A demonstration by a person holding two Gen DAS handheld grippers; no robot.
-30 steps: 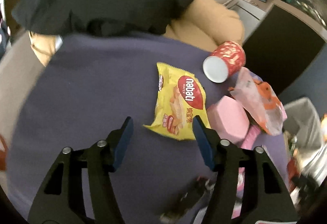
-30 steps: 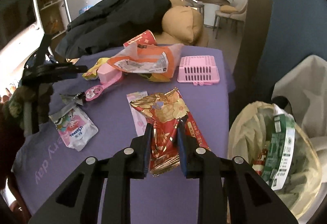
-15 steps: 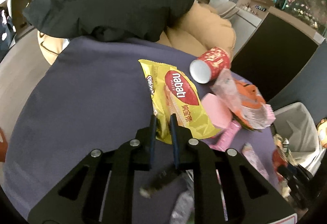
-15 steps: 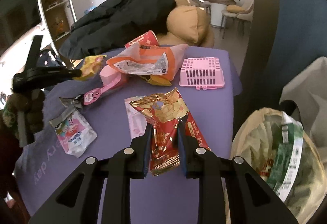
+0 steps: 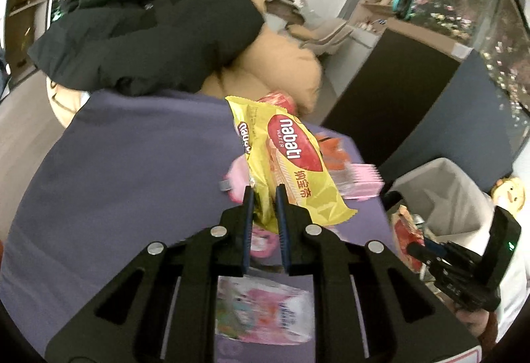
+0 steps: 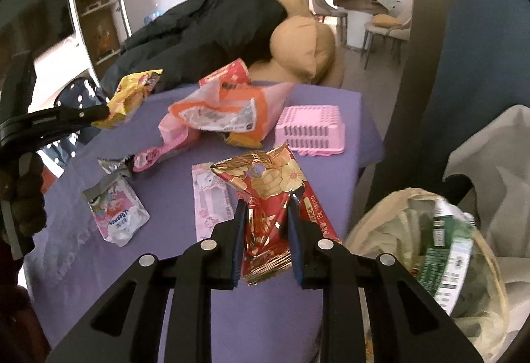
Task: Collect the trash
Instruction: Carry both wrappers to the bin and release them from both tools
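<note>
yellow wrapper (image 5: 291, 171): "nabati WAFER" in red oval | other packets' print: too blurred to read

Left gripper (image 5: 265, 197): matte black frame, lower centre of left wrist view; two triangular cut-outs per side, four silver round screw heads, blue pads lining inner faces of fingers (image 5: 247, 214).

Right gripper (image 6: 266, 214): same black build, lower centre of right wrist view; four silver screws, dark blue pads. Seen at lower right of left wrist view: small green light on black housing.
</note>
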